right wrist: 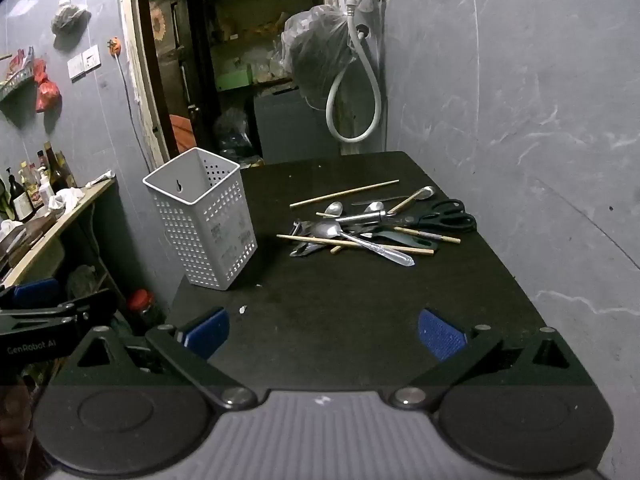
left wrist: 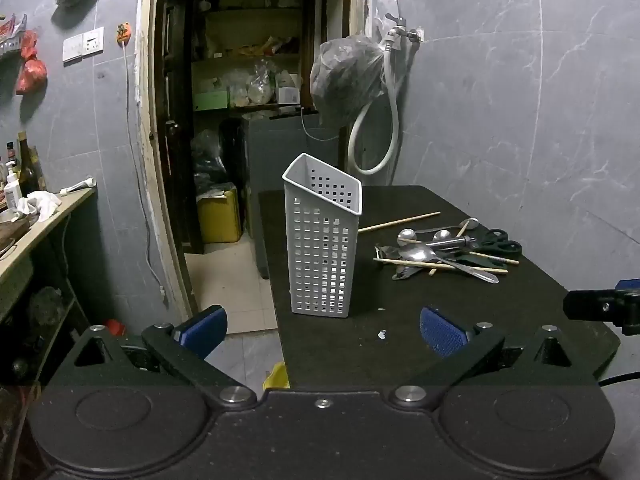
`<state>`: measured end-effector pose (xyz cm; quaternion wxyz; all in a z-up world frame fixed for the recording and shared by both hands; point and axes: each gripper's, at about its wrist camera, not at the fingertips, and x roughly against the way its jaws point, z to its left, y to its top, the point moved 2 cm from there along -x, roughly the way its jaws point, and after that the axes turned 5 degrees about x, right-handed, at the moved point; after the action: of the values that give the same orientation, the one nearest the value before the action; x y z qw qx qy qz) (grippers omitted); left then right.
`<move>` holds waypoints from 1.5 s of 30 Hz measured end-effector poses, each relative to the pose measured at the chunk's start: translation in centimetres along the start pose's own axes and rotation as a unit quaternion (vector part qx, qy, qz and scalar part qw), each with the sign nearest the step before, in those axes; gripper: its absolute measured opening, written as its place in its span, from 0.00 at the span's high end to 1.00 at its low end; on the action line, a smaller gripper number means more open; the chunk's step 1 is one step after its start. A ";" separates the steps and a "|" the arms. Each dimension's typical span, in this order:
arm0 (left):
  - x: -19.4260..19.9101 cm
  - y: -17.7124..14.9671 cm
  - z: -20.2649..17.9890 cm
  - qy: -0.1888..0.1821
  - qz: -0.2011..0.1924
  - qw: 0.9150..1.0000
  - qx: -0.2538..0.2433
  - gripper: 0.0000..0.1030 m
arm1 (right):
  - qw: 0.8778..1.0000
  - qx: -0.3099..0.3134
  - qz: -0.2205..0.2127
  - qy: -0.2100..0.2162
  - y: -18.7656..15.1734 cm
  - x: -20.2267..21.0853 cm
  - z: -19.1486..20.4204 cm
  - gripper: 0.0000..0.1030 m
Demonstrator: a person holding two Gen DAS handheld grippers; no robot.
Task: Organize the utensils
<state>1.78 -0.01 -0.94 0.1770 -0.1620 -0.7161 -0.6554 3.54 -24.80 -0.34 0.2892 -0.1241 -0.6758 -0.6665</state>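
We are in a cramped home kitchen or utility corner. We see grey marble-look tiled walls, a wall tap with a looped white hose, and a doorway into a cluttered pantry of stocked shelves. On our left a counter carries sauce bottles. Bags hang from the wall beside switches. Cutlery lies piled on a black table.

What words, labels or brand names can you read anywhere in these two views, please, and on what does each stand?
"GenRobot AI": white lettering on the black body of the left gripper, seen in the right wrist view.
Pale stickers on the white perforated plastic utensil basket: too blurred to read.
Labels on the glass bottles on the side counter: too small to read.
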 end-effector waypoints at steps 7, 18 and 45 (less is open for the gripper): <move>0.0 0.0 0.0 0.000 0.000 1.000 0.001 0.01 | 1.000 0.000 0.000 0.001 0.2 -0.2 0.2 0.00; -1.3 0.0 0.2 -0.005 0.003 1.000 0.004 0.01 | 1.000 0.006 0.004 -0.006 0.5 -0.5 0.7 0.00; -1.7 -0.2 0.6 -0.011 0.010 1.000 0.005 0.01 | 1.000 0.012 0.014 -0.007 0.9 -1.3 1.2 0.00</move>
<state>3.14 0.54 -1.98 0.1765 -0.1750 -0.7194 -0.6487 4.80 -23.32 -0.27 0.2954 -0.1351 -0.6838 -0.6534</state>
